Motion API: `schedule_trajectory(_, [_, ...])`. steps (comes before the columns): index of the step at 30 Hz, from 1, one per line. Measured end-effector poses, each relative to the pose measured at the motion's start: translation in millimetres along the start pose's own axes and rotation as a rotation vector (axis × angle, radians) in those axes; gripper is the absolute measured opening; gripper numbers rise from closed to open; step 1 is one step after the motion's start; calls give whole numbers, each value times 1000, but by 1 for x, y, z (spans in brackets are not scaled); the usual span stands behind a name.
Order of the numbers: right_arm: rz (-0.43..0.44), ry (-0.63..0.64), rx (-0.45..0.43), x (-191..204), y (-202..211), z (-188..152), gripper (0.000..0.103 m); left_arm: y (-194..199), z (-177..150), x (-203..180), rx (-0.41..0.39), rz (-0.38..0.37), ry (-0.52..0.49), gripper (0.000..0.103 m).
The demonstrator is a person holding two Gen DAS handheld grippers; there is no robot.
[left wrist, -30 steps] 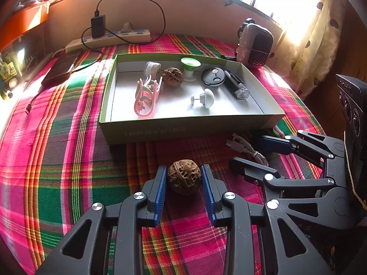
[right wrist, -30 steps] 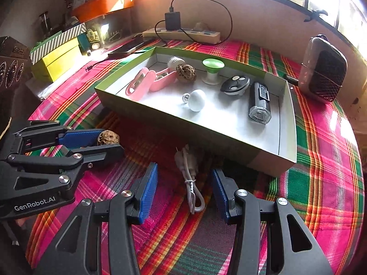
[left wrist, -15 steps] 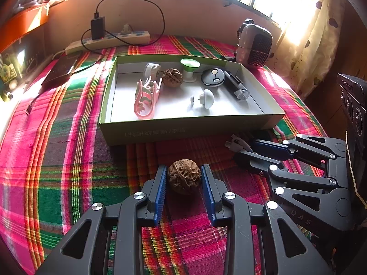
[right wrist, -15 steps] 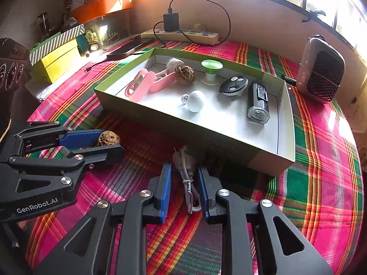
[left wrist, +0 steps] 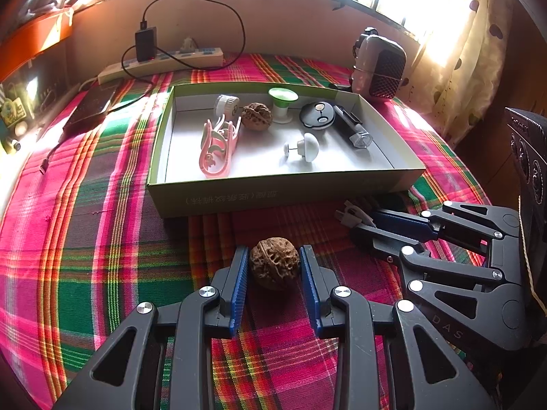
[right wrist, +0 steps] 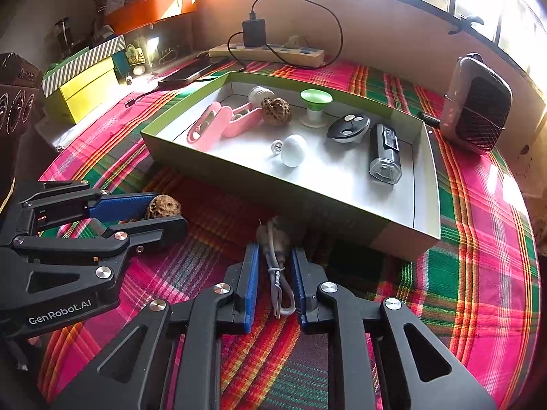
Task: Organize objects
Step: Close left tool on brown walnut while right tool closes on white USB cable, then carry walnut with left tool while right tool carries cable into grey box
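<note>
Left wrist view | left gripper (left wrist: pixel 273 275) clamped on walnut (left wrist: pixel 274 262) between its pads, on plaid cloth (left wrist: pixel 85 246) | right gripper (right wrist: pixel 273 282) clenched on white cable (right wrist: pixel 277 266) | green box (left wrist: pixel 280 196) just beyond both tongs

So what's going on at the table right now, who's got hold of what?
A person works two handheld grippers in front of the green box, which already holds a walnut, a pink clip and other small items. The right gripper has just closed on the bundled white cable lying on the plaid cloth. The left gripper straddles the loose walnut, its pads at the shell's sides, both on the cloth. Neither item is lifted yet.
</note>
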State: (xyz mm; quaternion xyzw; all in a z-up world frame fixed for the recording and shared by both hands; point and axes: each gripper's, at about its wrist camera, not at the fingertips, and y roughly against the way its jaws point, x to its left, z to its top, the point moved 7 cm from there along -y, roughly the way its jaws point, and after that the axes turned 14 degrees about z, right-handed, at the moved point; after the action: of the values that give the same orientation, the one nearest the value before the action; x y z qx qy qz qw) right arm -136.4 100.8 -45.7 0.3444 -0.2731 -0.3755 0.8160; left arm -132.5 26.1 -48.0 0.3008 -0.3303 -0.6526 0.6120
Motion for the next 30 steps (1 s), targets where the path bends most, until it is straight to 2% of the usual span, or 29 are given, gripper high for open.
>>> schedule_trajectory(20, [28,-74,-46,1,12,-4,18,0,1,0,2,0,8,28])
schedule_trajectory(30, [47,-93,-81,2,25,-1,18,9,10,4,-28,7,4,28])
